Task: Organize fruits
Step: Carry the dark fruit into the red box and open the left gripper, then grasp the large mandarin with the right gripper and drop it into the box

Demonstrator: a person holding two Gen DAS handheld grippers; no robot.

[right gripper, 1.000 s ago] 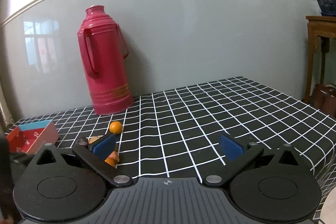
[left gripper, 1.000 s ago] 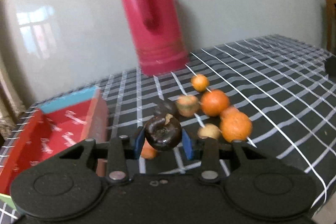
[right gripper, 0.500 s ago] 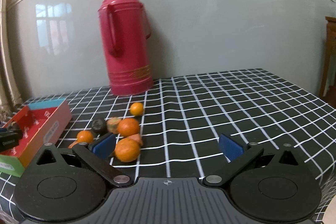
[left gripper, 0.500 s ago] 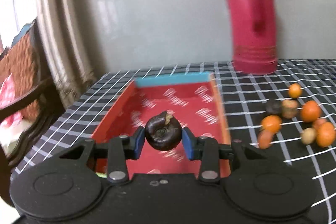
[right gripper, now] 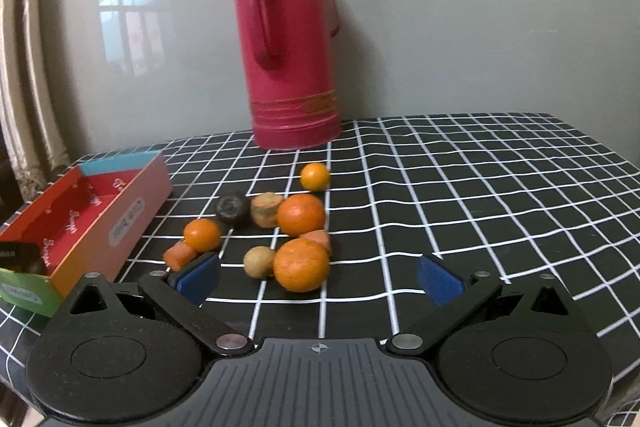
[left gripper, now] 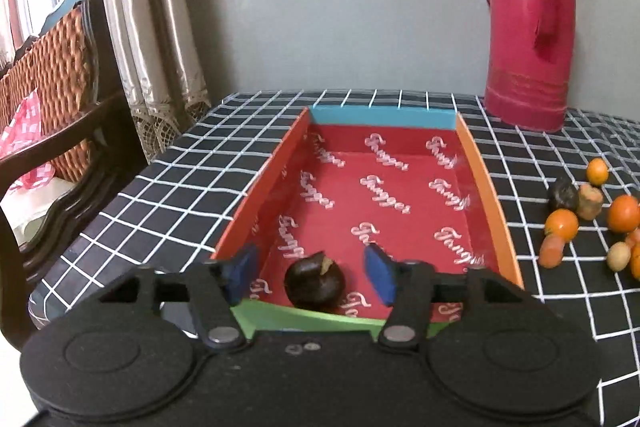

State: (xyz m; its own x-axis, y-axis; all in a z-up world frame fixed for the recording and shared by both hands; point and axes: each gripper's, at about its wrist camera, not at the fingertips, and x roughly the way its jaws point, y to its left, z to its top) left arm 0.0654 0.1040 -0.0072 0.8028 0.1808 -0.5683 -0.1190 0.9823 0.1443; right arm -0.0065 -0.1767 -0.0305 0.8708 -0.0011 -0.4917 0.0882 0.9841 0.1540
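Note:
A dark brown round fruit (left gripper: 315, 284) lies in the near end of the red cardboard box (left gripper: 484, 183), free between the blue pads. My left gripper (left gripper: 310, 273) is open above the box's near green edge. My right gripper (right gripper: 319, 277) is open and empty, low over the table before a cluster of fruit: a large orange (right gripper: 301, 265), another orange (right gripper: 301, 213), a small orange (right gripper: 202, 235), a dark fruit (right gripper: 232, 207), a pale round fruit (right gripper: 259, 261). The box also shows in the right wrist view (right gripper: 136, 211), at the left.
A tall red thermos (right gripper: 290, 43) stands at the back by the grey wall. The table has a black checked cloth (right gripper: 460, 187). A wicker chair (left gripper: 52, 75) and curtain (left gripper: 156, 27) stand beyond the table's left edge.
My left gripper swung left over the box and opened; the dark fruit dropped into the box. My right gripper moved closer to the fruit cluster, still open.

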